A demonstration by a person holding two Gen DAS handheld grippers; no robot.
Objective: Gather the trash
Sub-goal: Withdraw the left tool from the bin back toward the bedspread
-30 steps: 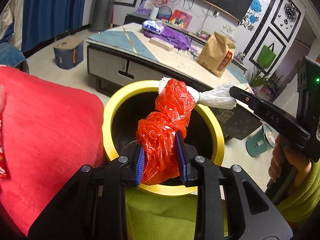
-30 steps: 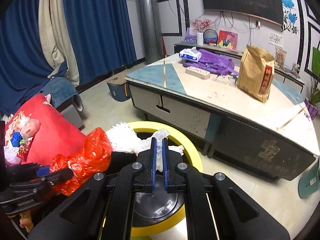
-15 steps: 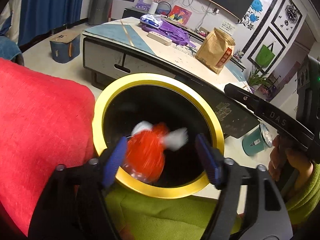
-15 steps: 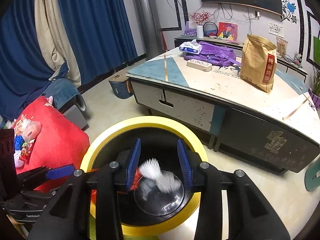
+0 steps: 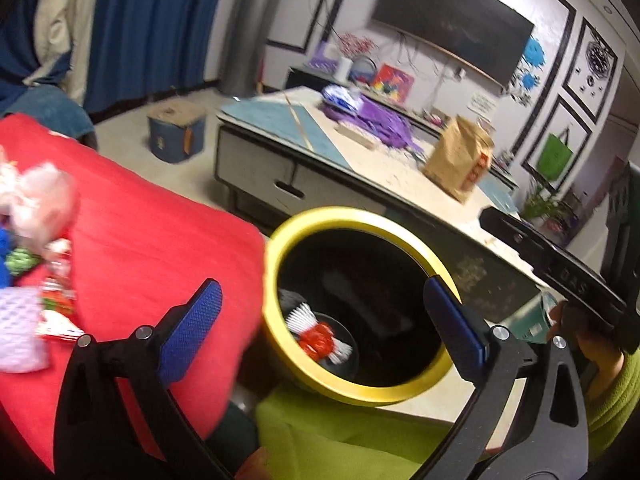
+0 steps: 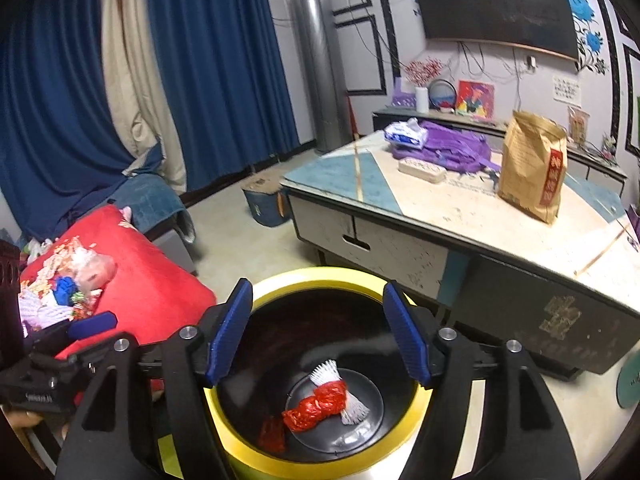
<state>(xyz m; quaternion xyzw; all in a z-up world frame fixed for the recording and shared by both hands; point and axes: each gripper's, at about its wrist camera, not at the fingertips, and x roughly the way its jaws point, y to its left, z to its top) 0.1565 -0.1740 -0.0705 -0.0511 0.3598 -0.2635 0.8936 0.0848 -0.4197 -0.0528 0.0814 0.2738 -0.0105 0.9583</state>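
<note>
On the far left, a red cushion (image 6: 132, 268) carries a heap of scraps (image 6: 60, 292); blur in the left wrist view makes them hard to identify. The left gripper (image 5: 320, 320) has just been opening and stands spread wide, nothing between its blue pads. Beside the cushion, the yellow-rimmed bin (image 6: 320, 276) holds the red-and-white trash bundle (image 6: 320, 400) on its dark bottom. The right gripper (image 6: 320, 332), also just opening, hovers empty above it. A low table (image 6: 460, 216) lies beyond, to the right.

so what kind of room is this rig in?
Most likely a home living room: a wall-mounted TV, a low coffee table with drawers, floor-length blue curtains, and a yellow-rimmed trash bin.
</note>
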